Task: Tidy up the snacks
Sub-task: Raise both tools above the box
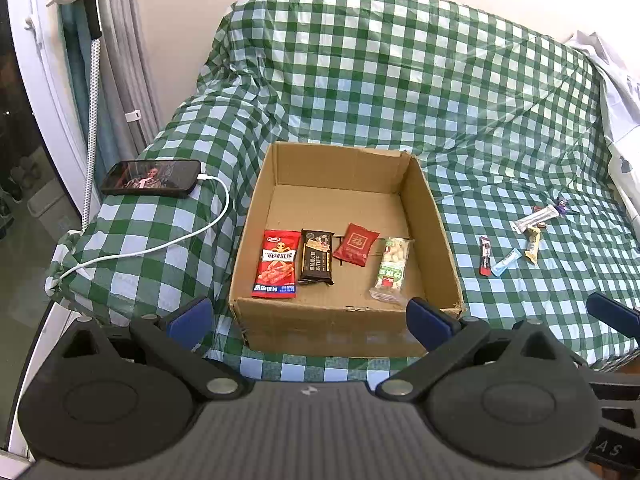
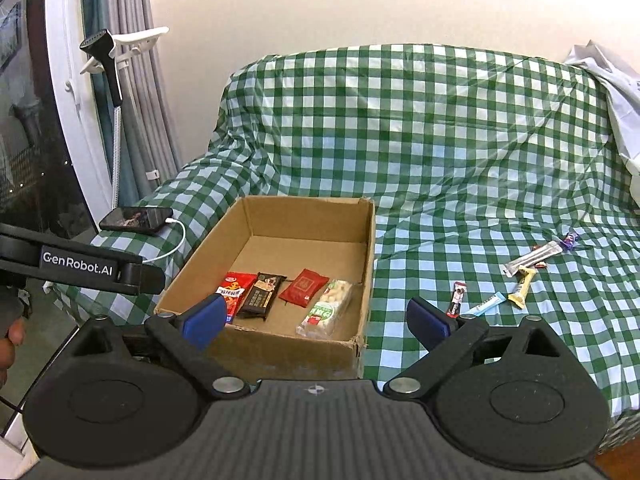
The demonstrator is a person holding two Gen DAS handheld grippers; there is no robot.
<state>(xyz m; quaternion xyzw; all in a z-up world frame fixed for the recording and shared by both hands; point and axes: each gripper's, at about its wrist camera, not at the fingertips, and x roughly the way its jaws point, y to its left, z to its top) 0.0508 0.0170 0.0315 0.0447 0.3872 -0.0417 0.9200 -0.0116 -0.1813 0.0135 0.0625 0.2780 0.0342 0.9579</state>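
Your right claw is spread wide and holds nothing, so reach ahead and right to the small snacks on the cloth, then drop them in the box just ahead.

We see a green-and-white checked cloth under a plain brown box. Inside the box lie a red pack with white and blue print, a dark brown bar with pale lettering, a red sachet, and a clear bag of cream pieces with a green label. On the cloth beside the box: a red-and-black stick, a light blue stick, a yellow wrapper, a silver one. Our fingers are blue on black arms. A black phone trails a white cable.
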